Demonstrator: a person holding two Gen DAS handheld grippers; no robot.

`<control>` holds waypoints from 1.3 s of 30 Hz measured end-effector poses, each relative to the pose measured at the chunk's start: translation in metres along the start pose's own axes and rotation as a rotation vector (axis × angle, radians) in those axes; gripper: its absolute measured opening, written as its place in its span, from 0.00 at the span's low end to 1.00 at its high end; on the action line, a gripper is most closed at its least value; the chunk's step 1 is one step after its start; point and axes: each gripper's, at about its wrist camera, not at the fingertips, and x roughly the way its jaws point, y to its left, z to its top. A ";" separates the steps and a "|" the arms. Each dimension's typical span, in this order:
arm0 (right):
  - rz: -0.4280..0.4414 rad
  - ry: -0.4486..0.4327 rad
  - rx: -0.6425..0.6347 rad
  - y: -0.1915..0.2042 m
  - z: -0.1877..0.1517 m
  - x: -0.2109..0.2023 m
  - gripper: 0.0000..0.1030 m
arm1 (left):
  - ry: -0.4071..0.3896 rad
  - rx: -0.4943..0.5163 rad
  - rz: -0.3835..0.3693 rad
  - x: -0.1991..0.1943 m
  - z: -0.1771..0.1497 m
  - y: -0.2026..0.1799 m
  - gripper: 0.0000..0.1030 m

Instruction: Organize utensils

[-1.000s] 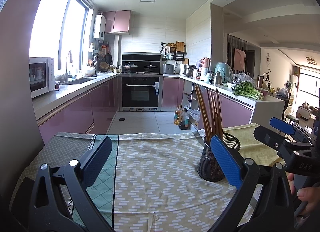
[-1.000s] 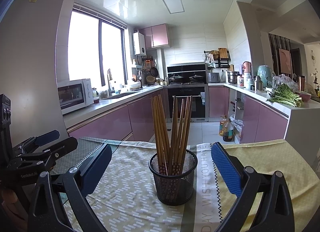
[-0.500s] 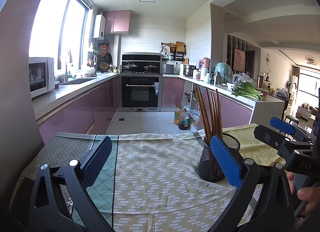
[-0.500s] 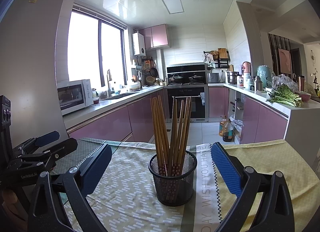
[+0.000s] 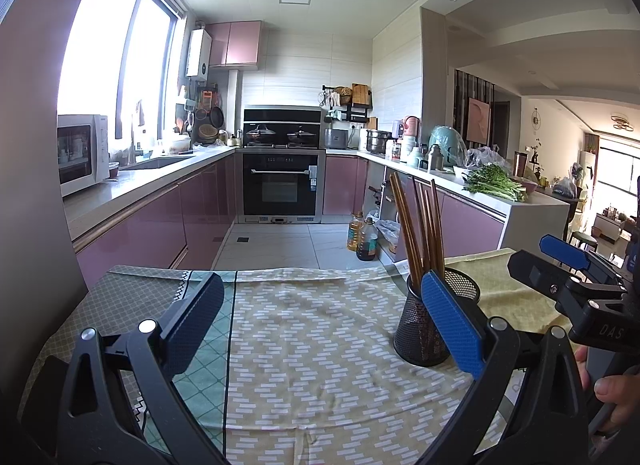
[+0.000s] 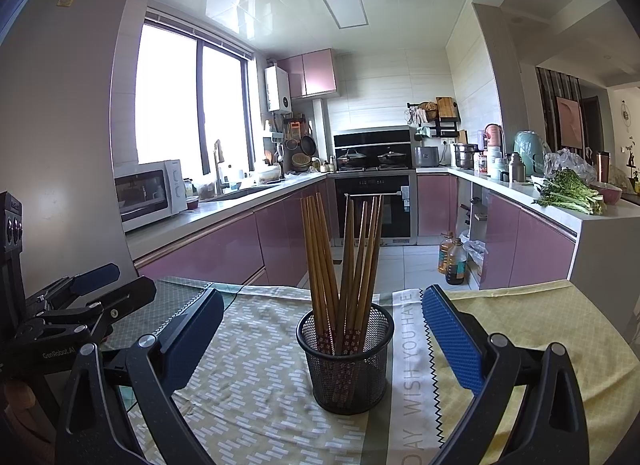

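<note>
With both my left gripper [image 5: 320, 321] and right gripper [image 6: 322, 327] spread wide and empty, I could tip the mesh holder [image 6: 346, 357] by snagging its chopsticks [image 6: 340, 261].

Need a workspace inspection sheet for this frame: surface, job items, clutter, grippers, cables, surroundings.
Surface: table under a patterned tablecloth, slightly wrinkled.
Job's things: brown chopsticks stand upright, fanned, in a black mesh holder.
Clutter: nothing seen on the cloth.
Grippers: left gripper open, empty, holder off to its right; right gripper open, empty, holder centred ahead.
Cables: thin dark line near the left cloth edge, possibly a cable.
Surroundings: kitchen, oven, microwave, greens on the counter.
</note>
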 end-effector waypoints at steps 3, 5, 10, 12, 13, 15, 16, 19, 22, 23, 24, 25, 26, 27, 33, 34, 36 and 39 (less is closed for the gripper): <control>0.001 0.001 0.000 0.000 -0.001 -0.001 0.93 | 0.002 -0.001 0.000 0.000 0.000 0.000 0.94; 0.001 0.000 0.001 0.000 0.000 0.000 0.93 | 0.003 -0.002 0.000 0.001 0.000 -0.001 0.94; 0.000 0.001 0.000 0.000 0.001 0.000 0.93 | 0.002 -0.003 -0.001 0.001 0.000 -0.002 0.94; 0.001 -0.002 0.001 0.000 0.001 0.000 0.93 | 0.001 -0.002 0.001 0.001 0.000 -0.002 0.94; 0.001 -0.002 0.001 0.000 0.001 0.000 0.93 | 0.002 -0.003 0.000 0.001 0.000 -0.001 0.94; 0.000 -0.001 0.000 -0.001 0.000 0.000 0.93 | 0.003 -0.002 0.001 0.001 0.000 -0.002 0.94; 0.001 0.001 0.001 0.000 0.001 0.001 0.94 | 0.002 -0.002 0.001 0.001 0.000 -0.001 0.94; 0.001 0.001 0.001 -0.001 0.001 0.000 0.94 | 0.003 -0.002 0.000 0.001 0.000 -0.001 0.94; 0.001 0.000 0.000 0.000 0.002 0.001 0.93 | 0.003 -0.001 -0.001 0.002 -0.001 -0.002 0.94; 0.000 0.000 0.000 0.000 0.001 0.001 0.93 | 0.003 -0.001 -0.001 0.002 -0.001 -0.002 0.94; -0.001 -0.001 0.001 0.000 0.001 0.000 0.94 | 0.003 -0.001 -0.001 0.002 -0.001 -0.002 0.94; 0.000 -0.001 0.003 -0.001 0.001 0.000 0.94 | 0.003 -0.002 -0.001 0.002 -0.001 -0.002 0.94; 0.000 0.001 0.003 -0.001 0.001 0.001 0.94 | 0.002 -0.002 -0.001 0.002 -0.001 -0.003 0.94; 0.000 0.002 0.002 0.000 0.001 0.001 0.94 | 0.003 -0.002 0.000 0.002 -0.001 -0.003 0.94; -0.001 0.000 0.004 -0.001 0.000 0.000 0.94 | 0.003 -0.002 -0.001 0.002 -0.001 -0.002 0.94; -0.001 0.000 0.004 -0.001 0.000 0.000 0.94 | 0.003 -0.002 -0.001 0.002 -0.001 -0.003 0.94; -0.002 0.002 0.002 -0.001 0.001 0.001 0.93 | 0.003 -0.002 0.000 0.002 -0.001 -0.002 0.94; -0.002 0.001 0.003 -0.001 0.000 0.000 0.94 | 0.003 -0.003 -0.001 0.002 -0.001 -0.003 0.94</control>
